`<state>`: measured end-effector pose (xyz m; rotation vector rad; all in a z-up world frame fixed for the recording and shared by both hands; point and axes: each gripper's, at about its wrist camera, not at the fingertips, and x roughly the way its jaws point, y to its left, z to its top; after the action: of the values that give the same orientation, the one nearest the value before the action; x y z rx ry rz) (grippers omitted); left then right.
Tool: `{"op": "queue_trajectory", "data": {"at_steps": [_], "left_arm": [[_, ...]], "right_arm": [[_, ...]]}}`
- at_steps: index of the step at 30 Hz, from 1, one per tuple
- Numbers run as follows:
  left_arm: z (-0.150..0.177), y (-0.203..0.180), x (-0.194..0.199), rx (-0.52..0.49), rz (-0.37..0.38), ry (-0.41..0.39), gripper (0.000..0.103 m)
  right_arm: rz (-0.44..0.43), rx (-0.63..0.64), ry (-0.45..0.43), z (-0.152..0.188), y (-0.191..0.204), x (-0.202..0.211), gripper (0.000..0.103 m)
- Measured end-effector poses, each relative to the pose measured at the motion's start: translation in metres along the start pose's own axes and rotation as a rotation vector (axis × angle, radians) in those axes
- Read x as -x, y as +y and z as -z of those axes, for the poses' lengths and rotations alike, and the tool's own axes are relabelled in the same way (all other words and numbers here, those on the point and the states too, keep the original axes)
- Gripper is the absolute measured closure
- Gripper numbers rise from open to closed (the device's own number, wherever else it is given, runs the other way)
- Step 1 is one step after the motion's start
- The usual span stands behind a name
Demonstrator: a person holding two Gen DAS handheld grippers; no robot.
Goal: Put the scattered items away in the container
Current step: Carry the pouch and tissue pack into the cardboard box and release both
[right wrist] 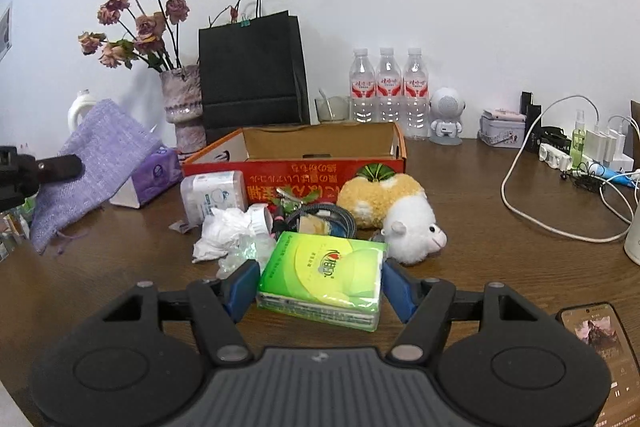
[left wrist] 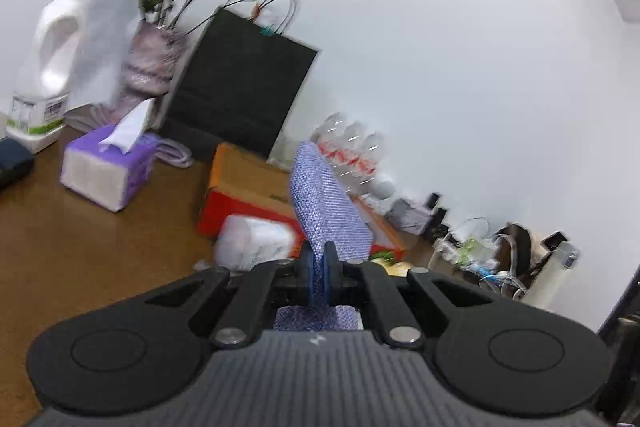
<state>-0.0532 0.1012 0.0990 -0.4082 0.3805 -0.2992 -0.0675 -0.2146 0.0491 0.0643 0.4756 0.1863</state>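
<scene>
In the left wrist view my left gripper (left wrist: 319, 261) is shut on a purple woven pouch (left wrist: 326, 199) that sticks up out of the jaws, above the table. The right wrist view shows the same left gripper (right wrist: 68, 166) at the far left, with the purple pouch (right wrist: 100, 159) hanging from it. My right gripper (right wrist: 320, 287) grips a green tissue pack (right wrist: 324, 273) between its blue pads (right wrist: 244, 287), just in front of the pile. The red-and-orange cardboard box (right wrist: 320, 143) stands open behind the pile, and the box (left wrist: 240, 187) also lies beyond the pouch in the left wrist view.
Before the box lie a plush toy (right wrist: 400, 217), crumpled tissue (right wrist: 224, 231), a white wipes pack (right wrist: 212, 195) and a coiled cable (right wrist: 336, 217). A purple tissue box (right wrist: 154, 175), vase (right wrist: 182, 103), black bag (right wrist: 252, 67) and bottles (right wrist: 388, 87) line the back. A phone (right wrist: 596, 335) lies front right.
</scene>
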Motion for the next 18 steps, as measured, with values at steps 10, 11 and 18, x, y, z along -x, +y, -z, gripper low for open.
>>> {"op": "queue_trajectory", "data": {"at_steps": [10,11,18], "left_arm": [[-0.025,-0.017,-0.02,-0.011,0.08,-0.034,0.098],[-0.032,-0.023,-0.029,-0.035,0.069,-0.036,0.098],[-0.09,-0.045,-0.139,-0.182,-0.05,-0.01,0.098]], "right_arm": [[-0.034,-0.028,-0.018,-0.017,-0.009,-0.003,0.037],[-0.038,-0.03,-0.024,-0.024,-0.01,-0.006,0.037],[-0.053,-0.04,-0.062,-0.124,-0.029,-0.069,0.037]]}}
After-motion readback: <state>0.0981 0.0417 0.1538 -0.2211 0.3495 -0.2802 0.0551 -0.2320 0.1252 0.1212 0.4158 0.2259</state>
